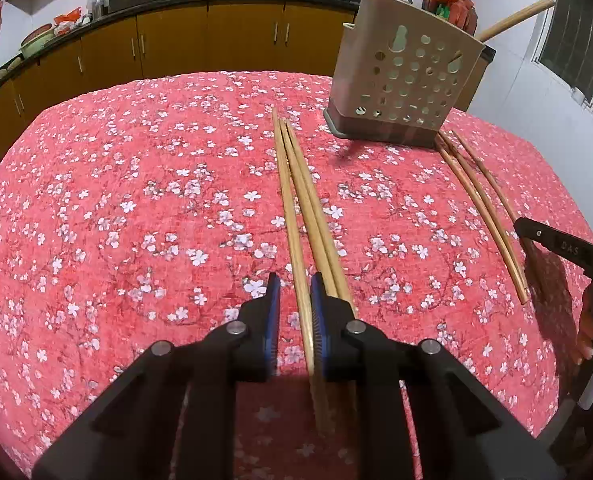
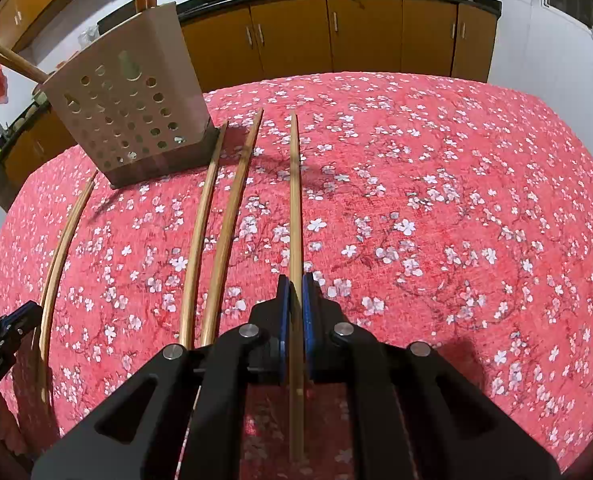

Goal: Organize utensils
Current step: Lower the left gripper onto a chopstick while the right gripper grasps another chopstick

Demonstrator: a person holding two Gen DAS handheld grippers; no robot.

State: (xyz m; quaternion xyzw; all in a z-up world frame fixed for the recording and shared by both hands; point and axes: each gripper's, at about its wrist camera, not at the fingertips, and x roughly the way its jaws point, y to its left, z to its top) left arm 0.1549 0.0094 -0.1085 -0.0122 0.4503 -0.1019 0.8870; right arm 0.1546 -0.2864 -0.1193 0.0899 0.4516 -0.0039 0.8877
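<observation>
My right gripper (image 2: 295, 284) pinches one slim, smooth wooden chopstick (image 2: 295, 200), while my left gripper (image 1: 294, 284) straddles another pale chopstick (image 1: 286, 184), unclosed, on the floral table (image 1: 136, 200).

Ahead of left tongs (image 1: 292, 292): worktop (image 1: 136, 200) bare to their left.
Ahead-right: perforated holder (image 1: 404, 84) stands in the way.
Right tongs (image 2: 295, 294): chopsticks (image 2: 216, 240) lie close left; open cloth to their right.
</observation>
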